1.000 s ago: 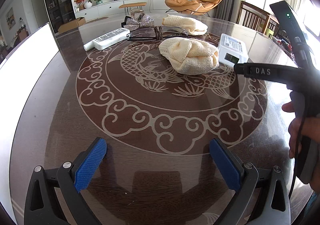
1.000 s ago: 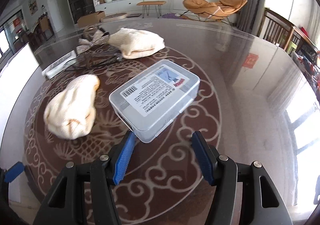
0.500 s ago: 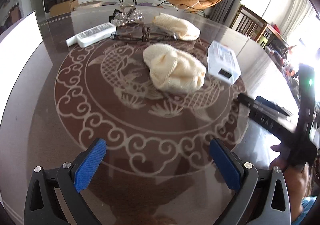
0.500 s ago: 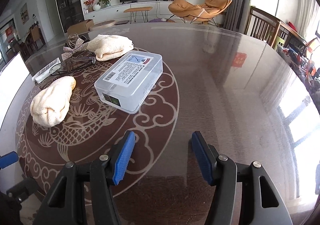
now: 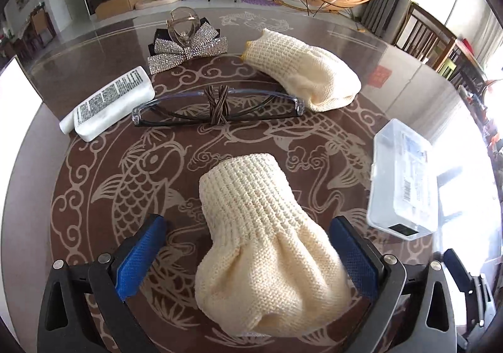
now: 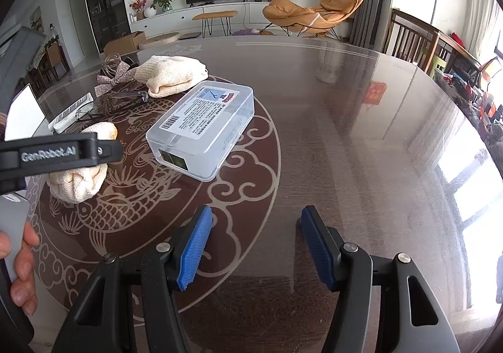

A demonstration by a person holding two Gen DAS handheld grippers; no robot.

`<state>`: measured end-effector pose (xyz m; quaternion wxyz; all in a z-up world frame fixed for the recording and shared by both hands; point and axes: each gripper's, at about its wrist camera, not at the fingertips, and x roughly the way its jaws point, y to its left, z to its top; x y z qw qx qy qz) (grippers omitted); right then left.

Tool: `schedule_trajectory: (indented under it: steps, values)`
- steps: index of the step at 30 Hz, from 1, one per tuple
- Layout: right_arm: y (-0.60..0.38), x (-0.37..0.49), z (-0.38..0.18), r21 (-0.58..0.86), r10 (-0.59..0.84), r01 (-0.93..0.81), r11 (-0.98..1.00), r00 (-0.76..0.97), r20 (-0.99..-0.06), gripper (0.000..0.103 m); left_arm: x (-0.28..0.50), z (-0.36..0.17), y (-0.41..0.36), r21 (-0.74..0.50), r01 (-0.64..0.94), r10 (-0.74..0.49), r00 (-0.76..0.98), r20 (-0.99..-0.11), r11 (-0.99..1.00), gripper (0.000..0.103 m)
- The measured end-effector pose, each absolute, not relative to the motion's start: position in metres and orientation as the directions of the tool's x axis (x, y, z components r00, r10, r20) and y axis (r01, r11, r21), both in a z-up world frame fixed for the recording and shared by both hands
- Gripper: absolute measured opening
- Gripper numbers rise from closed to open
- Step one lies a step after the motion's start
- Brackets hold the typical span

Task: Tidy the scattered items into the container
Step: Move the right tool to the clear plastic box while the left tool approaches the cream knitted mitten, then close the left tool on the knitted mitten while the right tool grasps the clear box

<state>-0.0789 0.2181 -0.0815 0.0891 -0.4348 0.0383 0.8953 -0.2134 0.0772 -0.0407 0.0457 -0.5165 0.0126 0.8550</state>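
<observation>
The cream knitted mitten (image 5: 264,246) is lying on the patterned tabletop (image 5: 94,139) between your wide-open left tongs (image 5: 248,258), seemingly untouched, ready for gripping. Your right tongs (image 6: 254,246) are gaping empty, waiting near the clear lidded plastic box (image 6: 201,129).

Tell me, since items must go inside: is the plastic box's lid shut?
Shut: the clear box has its labelled lid seated flat.

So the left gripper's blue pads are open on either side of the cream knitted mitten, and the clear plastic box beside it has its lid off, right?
Not quite. The clear plastic box has its labelled lid on, as the right wrist view shows. The rest holds: the left gripper is open around the cream knitted mitten.
</observation>
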Motion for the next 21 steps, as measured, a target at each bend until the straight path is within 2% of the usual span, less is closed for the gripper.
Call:
schedule_trajectory:
  steps: [2, 9, 21]
  values:
    - [0.218, -0.079, -0.082, -0.009, 0.127, -0.193, -0.981, -0.606, -0.786, 0.061, -0.209, -0.043, 0.082, 0.009, -0.108, 0.045, -0.486, -0.873, -0.994, 0.103]
    - [0.218, -0.079, -0.082, -0.009, 0.126, -0.193, -0.981, -0.606, -0.785, 0.061, -0.199, -0.048, 0.076, 0.001, -0.151, 0.085, -0.567, -0.819, -0.989, 0.103]
    - [0.219, -0.079, -0.082, -0.008, 0.125, -0.192, -0.981, -0.606, -0.785, 0.061, -0.187, -0.050, 0.071, -0.001, -0.125, 0.073, -0.574, -0.815, -0.992, 0.103]
